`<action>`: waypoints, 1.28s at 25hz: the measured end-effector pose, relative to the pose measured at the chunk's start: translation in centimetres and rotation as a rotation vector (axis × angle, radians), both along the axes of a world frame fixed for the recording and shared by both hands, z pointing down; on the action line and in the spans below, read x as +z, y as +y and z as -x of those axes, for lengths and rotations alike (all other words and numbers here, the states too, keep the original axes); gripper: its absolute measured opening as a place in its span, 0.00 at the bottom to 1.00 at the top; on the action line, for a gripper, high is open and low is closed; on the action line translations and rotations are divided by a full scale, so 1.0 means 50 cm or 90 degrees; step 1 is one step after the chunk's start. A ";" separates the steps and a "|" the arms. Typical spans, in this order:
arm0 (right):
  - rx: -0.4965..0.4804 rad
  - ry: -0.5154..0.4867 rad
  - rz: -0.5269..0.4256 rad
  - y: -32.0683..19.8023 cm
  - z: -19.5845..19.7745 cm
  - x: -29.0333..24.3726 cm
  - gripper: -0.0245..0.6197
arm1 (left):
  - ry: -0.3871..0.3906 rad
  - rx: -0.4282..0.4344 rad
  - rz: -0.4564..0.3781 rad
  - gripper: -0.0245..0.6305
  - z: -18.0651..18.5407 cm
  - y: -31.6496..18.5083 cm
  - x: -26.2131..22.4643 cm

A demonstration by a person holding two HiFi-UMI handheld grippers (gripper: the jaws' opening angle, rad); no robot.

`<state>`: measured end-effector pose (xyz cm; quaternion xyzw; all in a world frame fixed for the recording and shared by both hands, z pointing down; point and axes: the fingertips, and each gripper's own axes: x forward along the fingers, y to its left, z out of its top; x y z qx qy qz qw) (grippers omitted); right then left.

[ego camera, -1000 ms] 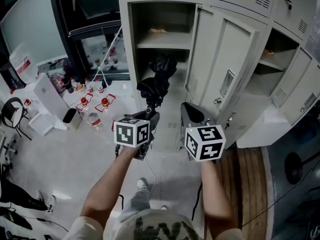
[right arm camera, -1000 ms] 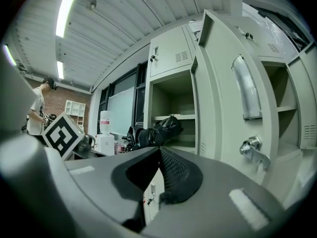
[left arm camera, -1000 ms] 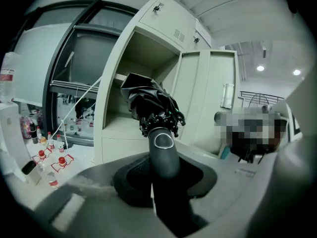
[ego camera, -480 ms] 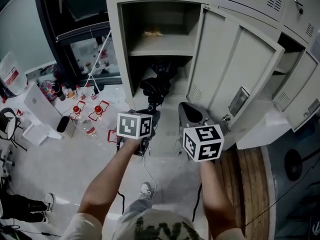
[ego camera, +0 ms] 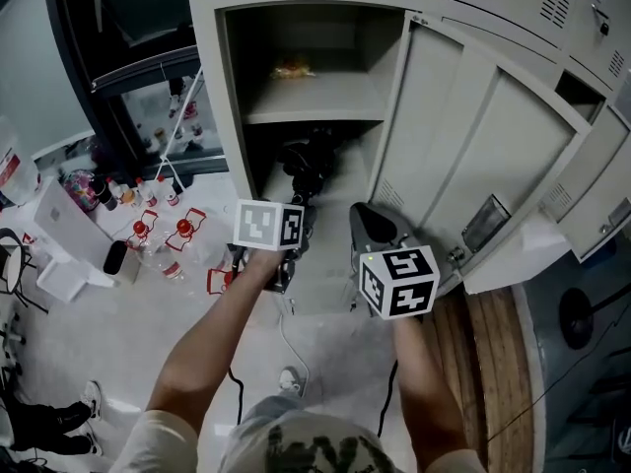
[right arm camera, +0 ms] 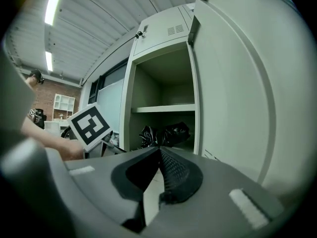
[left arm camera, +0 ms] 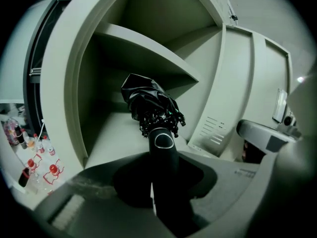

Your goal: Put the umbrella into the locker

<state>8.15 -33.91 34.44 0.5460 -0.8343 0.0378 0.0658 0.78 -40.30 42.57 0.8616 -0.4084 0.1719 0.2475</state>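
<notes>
A folded black umbrella point(ego camera: 308, 159) points into the lower compartment of the open grey locker point(ego camera: 212, 116), under its shelf point(ego camera: 314, 99). My left gripper point(ego camera: 299, 215) is shut on the umbrella's black handle point(left arm camera: 164, 155). In the left gripper view the bunched canopy point(left arm camera: 147, 100) sits just past the handle, inside the locker opening. My right gripper point(ego camera: 372, 225) hovers to the right of the umbrella, by the open locker door point(ego camera: 463, 156). Its jaws point(right arm camera: 159, 155) meet at the tip with nothing between them. In the right gripper view the umbrella point(right arm camera: 163, 134) shows below the shelf point(right arm camera: 163, 108).
A small yellowish item point(ego camera: 293, 68) lies on the upper shelf. Red-capped bottles point(ego camera: 184, 230) and white boxes point(ego camera: 61, 215) stand on the floor at left. A cable point(ego camera: 289, 348) trails below. A wooden platform point(ego camera: 493, 353) and another open locker are at right.
Both grippers have moved forward toward the locker. The umbrella's canopy has gone from in front of the opening to inside the lower compartment. Both grips look unchanged.
</notes>
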 end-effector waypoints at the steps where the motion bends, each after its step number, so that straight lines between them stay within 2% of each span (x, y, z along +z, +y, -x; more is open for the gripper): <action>1: 0.002 0.001 0.001 -0.005 0.001 0.001 0.04 | 0.000 0.000 0.003 0.21 -0.001 -0.009 -0.002; 7: 0.015 0.006 0.002 -0.033 0.000 0.006 0.04 | 0.014 -0.023 0.029 0.22 -0.012 -0.063 -0.004; 12: 0.030 0.005 0.006 -0.049 -0.007 0.016 0.04 | -0.006 -0.029 0.046 0.22 -0.012 -0.098 0.008; 22: 0.049 0.003 0.016 -0.068 -0.019 0.035 0.04 | -0.011 -0.050 0.092 0.24 -0.016 -0.142 0.031; 26: 0.055 -0.001 0.018 -0.074 -0.021 0.040 0.04 | -0.036 -0.048 0.077 0.26 -0.022 -0.150 0.023; 32: 0.057 -0.002 0.023 -0.077 -0.019 0.049 0.04 | -0.026 -0.050 0.065 0.27 -0.024 -0.160 0.020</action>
